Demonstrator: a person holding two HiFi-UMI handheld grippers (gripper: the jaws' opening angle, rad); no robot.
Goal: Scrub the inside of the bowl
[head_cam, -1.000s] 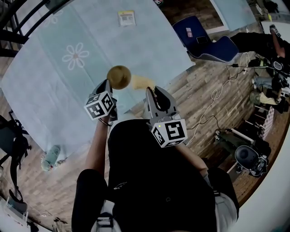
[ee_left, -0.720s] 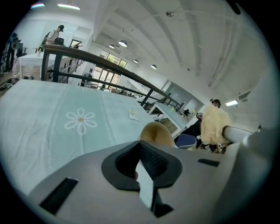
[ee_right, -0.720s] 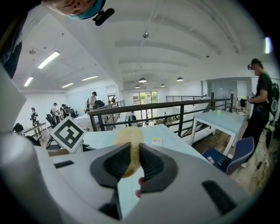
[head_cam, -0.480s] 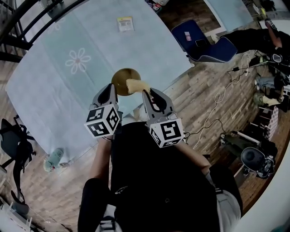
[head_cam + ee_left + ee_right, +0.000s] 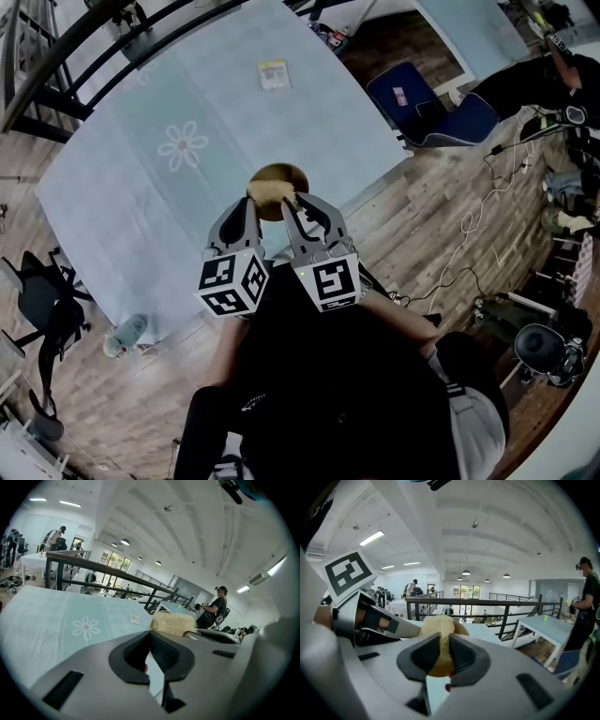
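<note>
A brown bowl [image 5: 281, 174] hangs over the near edge of the pale blue table [image 5: 141, 187]. My left gripper [image 5: 251, 204] reaches its lower left rim and looks shut on it; in the left gripper view the jaws [image 5: 149, 641] meet with only a thin edge between them. My right gripper [image 5: 292, 202] is shut on a yellow fibrous sponge [image 5: 269, 191], which lies against the bowl's inside. In the right gripper view the sponge [image 5: 438, 627] stands between the pads [image 5: 442, 651] with the bowl [image 5: 436, 670] behind it. The sponge [image 5: 172, 623] also shows past the left jaws.
A flower print [image 5: 184, 145] and a small packet [image 5: 273, 74] mark the tablecloth. A blue chair [image 5: 427, 108] stands right of the table, with cables [image 5: 469, 225] on the wooden floor. A black railing [image 5: 56, 66] runs at the far left. A person [image 5: 216, 609] stands beyond.
The two grippers have drawn close together. The sponge moved left from beside the bowl into it. The bowl turned from showing its rounded outside to showing its inside.
</note>
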